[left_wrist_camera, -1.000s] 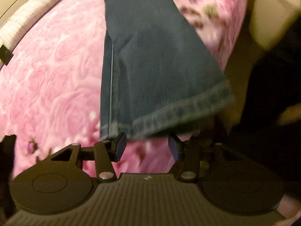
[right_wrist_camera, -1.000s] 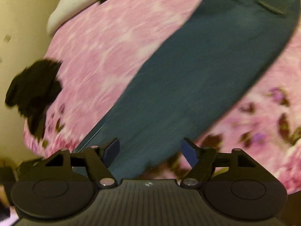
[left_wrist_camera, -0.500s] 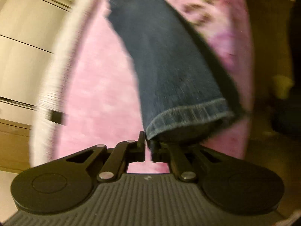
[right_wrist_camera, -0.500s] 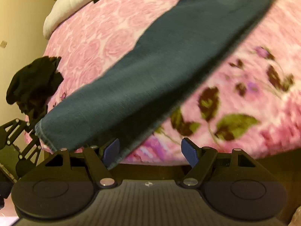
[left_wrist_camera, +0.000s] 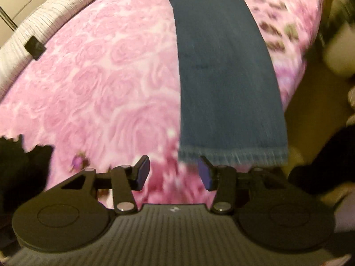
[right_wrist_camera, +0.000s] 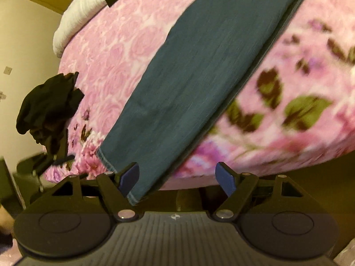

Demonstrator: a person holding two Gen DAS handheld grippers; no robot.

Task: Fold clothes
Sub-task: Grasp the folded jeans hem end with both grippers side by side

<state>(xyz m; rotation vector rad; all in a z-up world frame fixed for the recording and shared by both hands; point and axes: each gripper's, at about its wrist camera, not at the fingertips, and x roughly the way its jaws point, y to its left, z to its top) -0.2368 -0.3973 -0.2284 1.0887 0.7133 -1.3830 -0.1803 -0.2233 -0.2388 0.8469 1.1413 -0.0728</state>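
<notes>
Half a second ago the left gripper (left_wrist_camera: 173, 173) was pinched shut on the hem of the jeans (left_wrist_camera: 224, 71); its fingers now stand wide apart with nothing between them, and the hem lies just beyond its right fingertip. Whether that fingertip touches the denim is hard to say, since the picture is blurred there.

In the left wrist view, a white ribbed bed edge (left_wrist_camera: 37, 20) runs along the far left with a small black tag on it. A dark garment (left_wrist_camera: 20, 164) sits at the left margin. A pink rose-patterned blanket (left_wrist_camera: 99, 84) fills the middle. To its right, one jeans leg runs from the top of the view down toward the camera, lying flat on the blanket, its stitched hem (left_wrist_camera: 235, 155) near the bed's front edge.

In the right wrist view, the same dark garment (right_wrist_camera: 48, 102) is heaped at the left corner of the bed. The jeans (right_wrist_camera: 199, 77) cross the blanket (right_wrist_camera: 310, 115) on a diagonal from upper right to lower left, their hem end hanging over the edge. The right gripper (right_wrist_camera: 177, 178) is spread wide and empty, with the hem corner lying against its left finger (right_wrist_camera: 129, 177).
</notes>
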